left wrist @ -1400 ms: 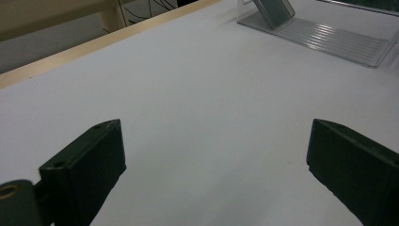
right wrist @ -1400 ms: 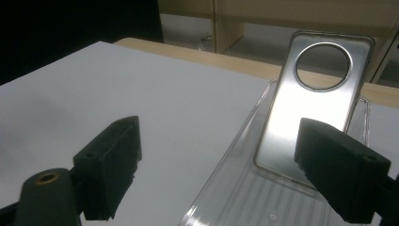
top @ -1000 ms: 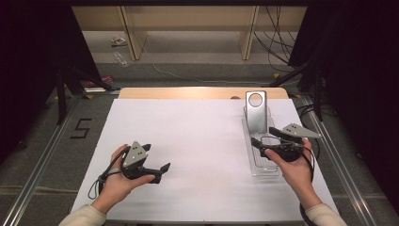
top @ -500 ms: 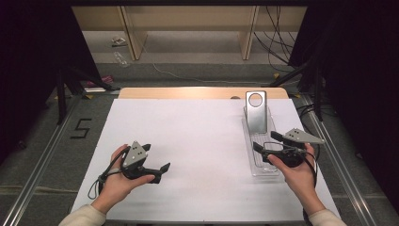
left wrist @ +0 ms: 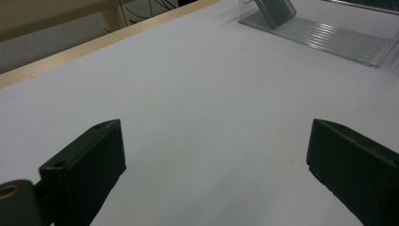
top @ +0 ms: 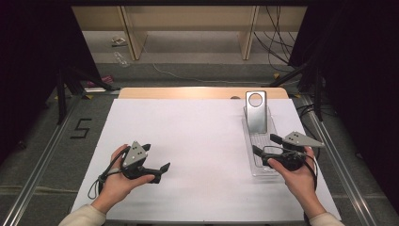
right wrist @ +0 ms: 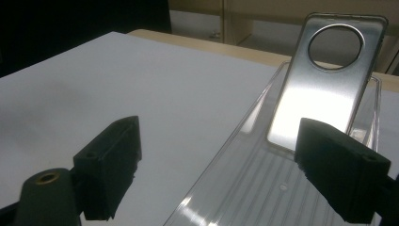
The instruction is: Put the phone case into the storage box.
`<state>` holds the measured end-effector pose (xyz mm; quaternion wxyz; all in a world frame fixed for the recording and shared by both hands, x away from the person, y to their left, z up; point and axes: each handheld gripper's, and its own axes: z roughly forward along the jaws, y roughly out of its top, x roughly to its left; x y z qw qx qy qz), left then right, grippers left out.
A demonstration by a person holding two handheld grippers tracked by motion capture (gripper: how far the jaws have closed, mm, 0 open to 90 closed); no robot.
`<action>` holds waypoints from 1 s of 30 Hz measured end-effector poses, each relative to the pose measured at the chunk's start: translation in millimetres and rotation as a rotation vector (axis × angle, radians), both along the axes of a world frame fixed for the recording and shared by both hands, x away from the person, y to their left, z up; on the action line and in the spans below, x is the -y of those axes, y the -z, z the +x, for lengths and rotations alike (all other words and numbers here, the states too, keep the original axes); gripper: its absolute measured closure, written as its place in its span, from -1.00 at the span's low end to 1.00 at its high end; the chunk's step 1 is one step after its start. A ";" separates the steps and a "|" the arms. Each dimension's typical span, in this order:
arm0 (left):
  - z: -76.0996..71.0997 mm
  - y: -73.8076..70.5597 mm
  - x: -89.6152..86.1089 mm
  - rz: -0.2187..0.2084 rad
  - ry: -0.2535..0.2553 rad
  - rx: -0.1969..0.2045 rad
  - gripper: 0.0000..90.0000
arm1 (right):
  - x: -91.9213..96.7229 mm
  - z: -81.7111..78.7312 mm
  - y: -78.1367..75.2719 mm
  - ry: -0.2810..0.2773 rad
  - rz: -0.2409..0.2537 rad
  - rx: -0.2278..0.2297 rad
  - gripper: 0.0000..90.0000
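Hovering open-jawed over the clear tray (top: pixel 261 165), right gripper (top: pixel 266 147) probably lined up on the phone case (top: pixel 257 112) at 12 o'clock; left gripper (top: pixel 157 173) sat open, idle.

Silver phone case (top: pixel 256 111) w/ round hole, leaning upright in clear tray (top: pixel 259 162), table's right

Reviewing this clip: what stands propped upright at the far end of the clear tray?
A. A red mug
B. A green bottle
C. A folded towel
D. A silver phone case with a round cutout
D: the silver phone case with a round camera hole leans at the clear tray's far end, beyond the open right gripper.
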<state>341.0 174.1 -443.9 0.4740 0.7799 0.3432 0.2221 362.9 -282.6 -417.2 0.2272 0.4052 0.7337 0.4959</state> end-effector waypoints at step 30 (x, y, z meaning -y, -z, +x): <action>0.2 0.6 0.8 -0.004 0.008 -0.003 -0.88 | -5.4 -7.8 3.6 -0.019 0.002 0.031 -0.64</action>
